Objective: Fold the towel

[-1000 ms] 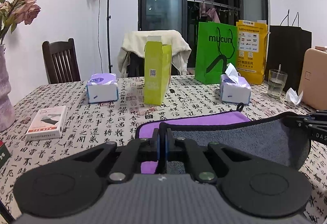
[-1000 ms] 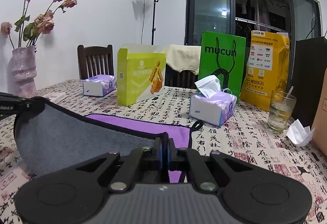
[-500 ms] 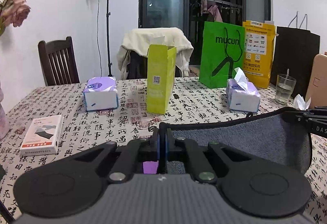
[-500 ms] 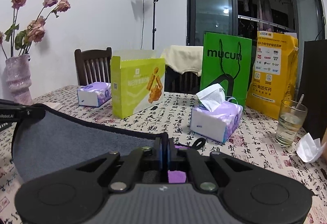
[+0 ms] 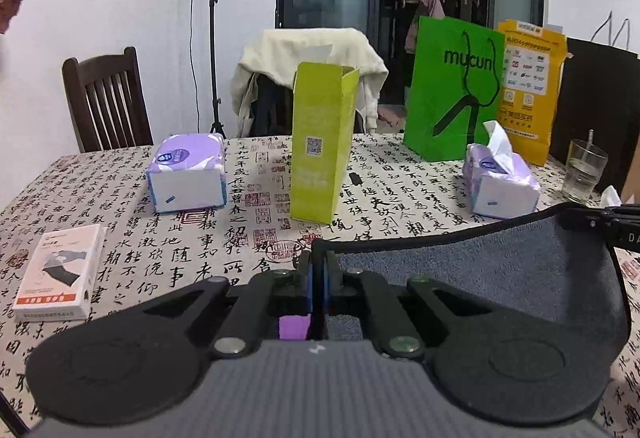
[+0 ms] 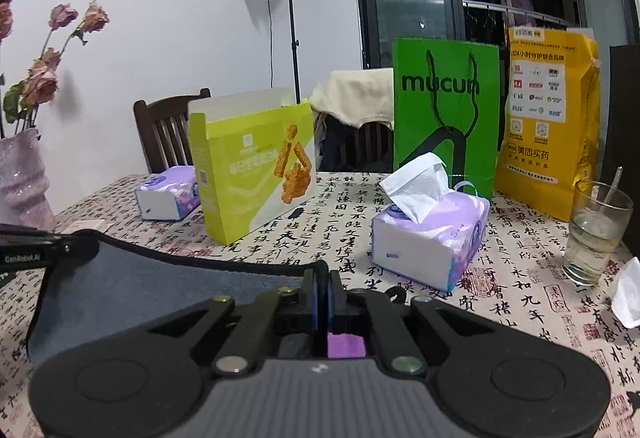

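Observation:
The towel is grey on one face and purple on the other, with a black hem. My left gripper is shut on one corner of it. My right gripper is shut on the other corner of the same edge. The edge hangs stretched between them above the table, grey face towards the cameras; in the right wrist view the towel runs left to the other gripper. A purple patch shows between each pair of fingers. The rest of the towel is hidden below the grippers.
On the patterned tablecloth stand a yellow-green box, two tissue packs, a green bag, a yellow bag, a glass of water, a small white box and a vase.
Both grippers have carried the held towel edge forward over the table. The purple face that lay ahead is now out of sight beneath the grippers.

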A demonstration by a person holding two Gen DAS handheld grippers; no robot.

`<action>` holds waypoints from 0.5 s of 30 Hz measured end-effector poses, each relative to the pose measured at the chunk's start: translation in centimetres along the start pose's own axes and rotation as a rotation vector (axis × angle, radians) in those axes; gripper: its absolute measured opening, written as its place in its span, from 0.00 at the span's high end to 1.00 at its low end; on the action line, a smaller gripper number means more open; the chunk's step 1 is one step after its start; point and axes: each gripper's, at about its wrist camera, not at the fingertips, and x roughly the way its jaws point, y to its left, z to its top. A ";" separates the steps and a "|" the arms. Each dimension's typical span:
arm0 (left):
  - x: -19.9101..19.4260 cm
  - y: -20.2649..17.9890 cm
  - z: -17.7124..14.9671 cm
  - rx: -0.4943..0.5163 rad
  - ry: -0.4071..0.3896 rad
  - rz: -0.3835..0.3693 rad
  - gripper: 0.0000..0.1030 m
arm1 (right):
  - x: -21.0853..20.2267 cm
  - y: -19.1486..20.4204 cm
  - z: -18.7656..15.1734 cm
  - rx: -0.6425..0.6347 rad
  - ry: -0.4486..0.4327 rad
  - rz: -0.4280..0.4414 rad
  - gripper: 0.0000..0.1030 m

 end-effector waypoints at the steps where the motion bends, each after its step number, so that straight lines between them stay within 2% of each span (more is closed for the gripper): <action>1: 0.5 0.2 0.2 -0.006 0.009 -0.002 0.95 | 0.5 -0.3 0.2 0.011 0.009 0.000 0.96; 6: 3.8 1.5 0.8 -0.067 0.092 -0.029 0.95 | 3.3 -1.1 0.7 0.044 0.046 0.004 0.96; 15: 8.4 2.5 0.7 -0.091 0.172 -0.041 0.94 | 8.2 -2.4 0.0 0.105 0.143 -0.003 0.96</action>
